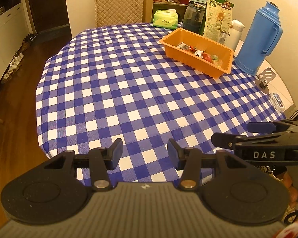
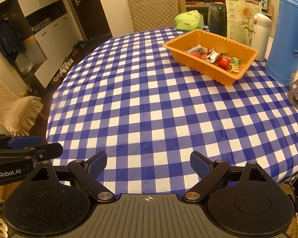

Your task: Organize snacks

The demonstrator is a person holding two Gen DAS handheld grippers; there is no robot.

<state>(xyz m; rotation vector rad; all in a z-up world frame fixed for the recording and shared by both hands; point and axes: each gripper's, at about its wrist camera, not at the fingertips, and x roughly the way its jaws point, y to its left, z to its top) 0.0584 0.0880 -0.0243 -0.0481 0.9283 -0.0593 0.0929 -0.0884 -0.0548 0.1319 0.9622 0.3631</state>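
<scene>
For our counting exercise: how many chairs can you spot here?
2: one chair at the table's far side, another chair at the left edge. Others may be out of view.

"DAS" marks the right tongs [image 1: 254,136]; "enRobot.AI" marks the left tongs [image 2: 31,146].

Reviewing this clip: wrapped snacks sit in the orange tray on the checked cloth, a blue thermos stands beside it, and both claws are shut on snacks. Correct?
Not quite. Both the left claw and the right claw are open and empty, as each wrist view shows. The rest holds: the wrapped snacks lie in the orange tray on the checked cloth, with the blue thermos beside it.
</scene>
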